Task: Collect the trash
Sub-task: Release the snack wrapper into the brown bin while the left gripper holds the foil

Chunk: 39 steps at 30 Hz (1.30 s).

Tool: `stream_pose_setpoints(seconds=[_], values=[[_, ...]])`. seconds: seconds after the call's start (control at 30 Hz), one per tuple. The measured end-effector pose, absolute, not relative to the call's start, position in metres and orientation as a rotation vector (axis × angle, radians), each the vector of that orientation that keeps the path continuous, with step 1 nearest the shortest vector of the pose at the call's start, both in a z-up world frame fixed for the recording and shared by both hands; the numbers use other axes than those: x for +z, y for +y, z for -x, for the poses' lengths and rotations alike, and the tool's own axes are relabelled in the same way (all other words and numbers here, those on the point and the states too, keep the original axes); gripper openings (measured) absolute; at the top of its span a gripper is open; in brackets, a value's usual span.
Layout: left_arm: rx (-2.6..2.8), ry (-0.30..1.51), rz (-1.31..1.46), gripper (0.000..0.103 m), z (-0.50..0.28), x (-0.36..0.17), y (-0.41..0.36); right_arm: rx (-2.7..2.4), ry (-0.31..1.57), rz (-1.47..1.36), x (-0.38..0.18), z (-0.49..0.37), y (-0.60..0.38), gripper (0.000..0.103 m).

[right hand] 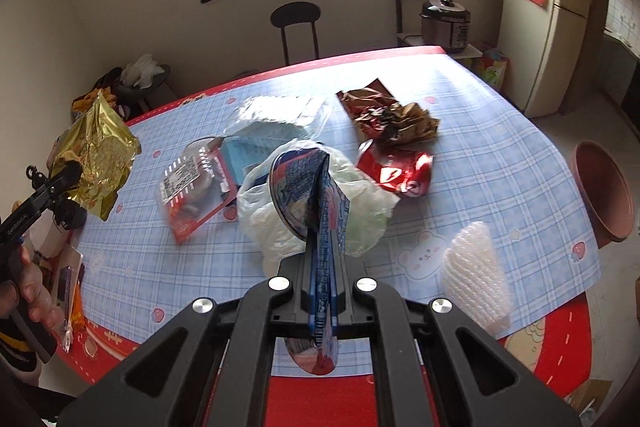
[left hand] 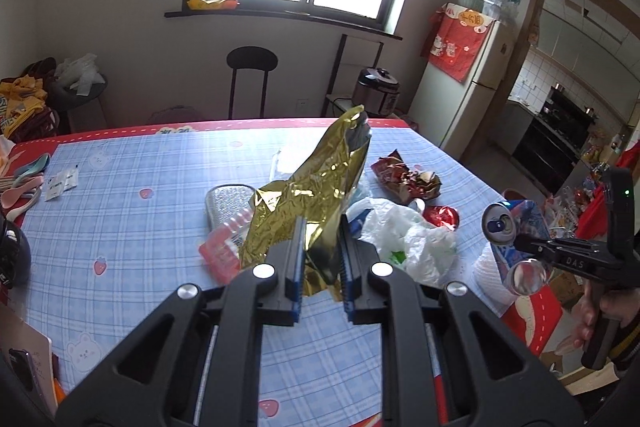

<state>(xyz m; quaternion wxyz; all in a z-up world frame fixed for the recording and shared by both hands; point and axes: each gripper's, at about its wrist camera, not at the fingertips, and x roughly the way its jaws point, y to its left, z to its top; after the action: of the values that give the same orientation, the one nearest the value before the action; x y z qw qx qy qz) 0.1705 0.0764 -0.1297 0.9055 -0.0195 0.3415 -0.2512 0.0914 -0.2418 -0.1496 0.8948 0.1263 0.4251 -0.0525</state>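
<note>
Left gripper [left hand: 322, 239]: jaws closed on the lower end of a gold foil bag [left hand: 316, 187]; the bag stands up from the jaws, crumpled, above the bench. In the right wrist view the same bag [right hand: 96, 155] shows at the left edge, off the cloth.
Right gripper [right hand: 325, 251]: jaws clamped on a crushed blue drink can [right hand: 316, 195], pressed flat between them, one round end in front of the jaws and the other below them. In the left wrist view the can [left hand: 506, 227] hangs at the right edge of the bench.
Bench [right hand: 480, 155]: covered with a blue checked cloth with a red border, printed with bears and strawberries.
White plastic bag [right hand: 360, 203]: lies crumpled near the middle of the bench, just behind the can.
Red-and-clear food packet [right hand: 192, 191]: lies flat, left of the white bag and touching it.
Clear plastic tray [right hand: 280, 119]: behind the white bag, with a pale blue sheet by it.
Brown wrapper [right hand: 388, 119]: crumpled, toward the far right of the pile.
Red wrapper [right hand: 400, 171]: just in front of the brown one, beside the white bag.
Bubble wrap [right hand: 476, 275]: near the right front edge, apart from the pile.
Person's hands: one hand [right hand: 36, 295] grips the left handle; the other hand [left hand: 592, 315] grips the right handle.
Room: black stool [left hand: 251, 61] behind the bench, pressure cooker [left hand: 378, 91] and fridge [left hand: 472, 75] to the right.
</note>
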Motion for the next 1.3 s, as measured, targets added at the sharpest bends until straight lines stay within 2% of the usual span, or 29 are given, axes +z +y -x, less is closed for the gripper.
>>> stream_pose_setpoints(seconds=[0.33,0.57,0.73,1.0,1.17,1.23,1.3], values=[[-0.559,0.682,-0.001,0.018,-0.152,-0.114,-0.039,-0.391,0.835,-0.368,-0.156,-0.040,-0.454,0.007],[-0.460,0.727,0.044,0.018,-0.143,-0.110,-0.123,-0.568,0.905,-0.412,-0.205,-0.035,-0.637,0.007],[-0.432,0.728,0.008,0.018,-0.130,-0.108,-0.187,-0.619,0.946,-0.470,-0.246,-0.042,-0.729,0.007],[-0.411,0.753,0.002,0.019,-0.111,-0.106,-0.238,-0.601,1.044,-0.548,-0.298,-0.061,-0.782,0.007],[-0.397,0.755,-0.014,0.019,-0.108,-0.104,-0.250,-0.586,1.052,-0.586,-0.310,-0.064,-0.791,0.008],[-0.399,0.752,-0.021,0.019,-0.107,-0.103,-0.254,-0.574,1.045,-0.583,-0.310,-0.064,-0.790,0.010],[-0.405,0.751,-0.025,0.019,-0.106,-0.102,-0.259,-0.569,1.031,-0.585,-0.307,-0.062,-0.789,0.024]])
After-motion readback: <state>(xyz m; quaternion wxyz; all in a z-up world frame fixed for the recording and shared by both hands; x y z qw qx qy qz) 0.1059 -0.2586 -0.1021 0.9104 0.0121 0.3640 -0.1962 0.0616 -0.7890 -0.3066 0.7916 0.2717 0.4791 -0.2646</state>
